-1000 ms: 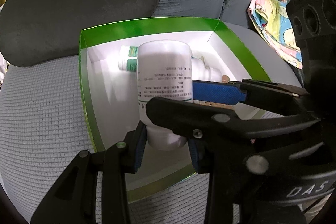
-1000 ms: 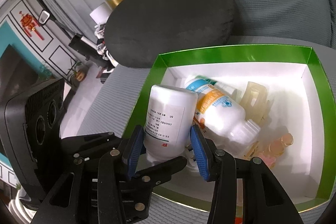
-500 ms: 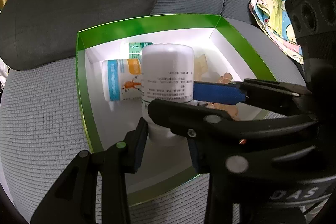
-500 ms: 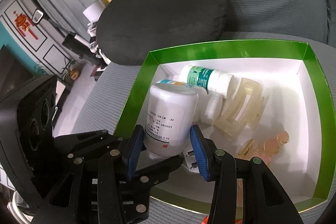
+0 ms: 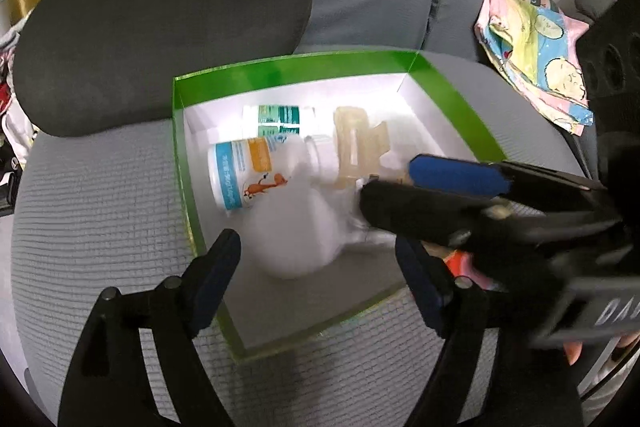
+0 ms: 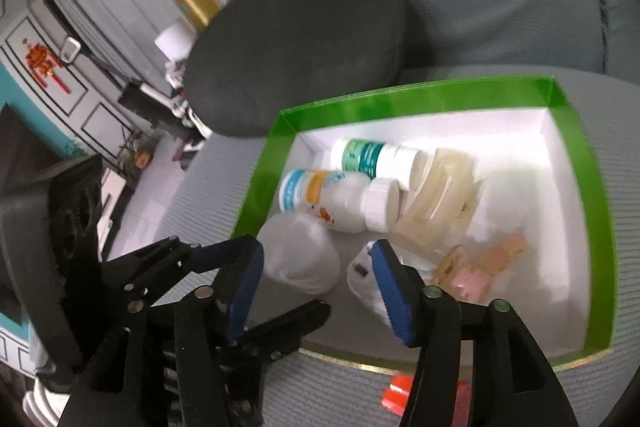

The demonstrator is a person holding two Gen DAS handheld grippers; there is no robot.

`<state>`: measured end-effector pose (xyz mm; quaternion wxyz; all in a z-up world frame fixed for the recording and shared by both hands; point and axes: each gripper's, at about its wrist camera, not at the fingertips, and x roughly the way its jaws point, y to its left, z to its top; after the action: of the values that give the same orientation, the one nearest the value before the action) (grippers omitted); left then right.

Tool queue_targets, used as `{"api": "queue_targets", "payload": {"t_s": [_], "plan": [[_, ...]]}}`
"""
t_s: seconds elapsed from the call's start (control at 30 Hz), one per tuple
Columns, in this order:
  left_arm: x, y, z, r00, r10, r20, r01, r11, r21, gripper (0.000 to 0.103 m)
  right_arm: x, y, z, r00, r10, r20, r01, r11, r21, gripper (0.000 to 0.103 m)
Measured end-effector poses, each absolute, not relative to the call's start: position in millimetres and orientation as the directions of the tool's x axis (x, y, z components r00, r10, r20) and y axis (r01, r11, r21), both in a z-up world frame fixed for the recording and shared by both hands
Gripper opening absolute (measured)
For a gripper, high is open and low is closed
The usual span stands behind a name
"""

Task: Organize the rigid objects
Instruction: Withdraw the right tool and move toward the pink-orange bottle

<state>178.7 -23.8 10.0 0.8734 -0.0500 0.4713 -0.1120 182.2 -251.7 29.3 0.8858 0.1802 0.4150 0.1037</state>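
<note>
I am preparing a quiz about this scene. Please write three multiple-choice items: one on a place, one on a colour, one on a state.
1. Where does the blurred white bottle lie?
A. in the box
B. on the dark cushion
C. on the floor

2. What colour is the box rim?
A. red
B. green
C. blue

3. How are the jaws of the left gripper?
A. shut on the white bottle
B. shut on the box rim
C. open, pads clear of the bottle

Key: 1 A, it sits on the box floor beside the orange-label bottle; 2 B, the rim is bright green; 3 C, gaps show on both sides of the bottle.
</note>
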Motion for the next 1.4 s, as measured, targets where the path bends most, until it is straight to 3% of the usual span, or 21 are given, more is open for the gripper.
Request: {"api": "queue_targets", "payload": {"t_s": [0.17, 0.6, 0.9, 1.4], "plan": [[158, -23, 31, 0.593, -0.230, -0.772, 0.131, 0.973, -0.190, 0.100, 146, -263, 56, 0.714, 0.294, -0.636, -0.031, 0.920, 0.390, 0.069], [93, -41, 61, 0.706, -0.132, -0.696, 0.088, 0.991, -0.099, 0.102, 40, -273, 82, 0.810, 0.070, -0.582, 0.069, 0.974, 0.214, 0.080], [59, -70, 64, 0.733, -0.117, -0.670, 0.111, 0.992, -0.052, 0.102, -5, -275, 65, 0.791, 0.048, -0.610, 0.103, 0.972, 0.211, 0.080], [43, -102, 48, 0.693, -0.167, -0.702, 0.143, 0.985, -0.094, 0.102, -37, -275, 38, 0.756, 0.021, -0.654, 0.129, 0.975, 0.180, 0.080]]}}
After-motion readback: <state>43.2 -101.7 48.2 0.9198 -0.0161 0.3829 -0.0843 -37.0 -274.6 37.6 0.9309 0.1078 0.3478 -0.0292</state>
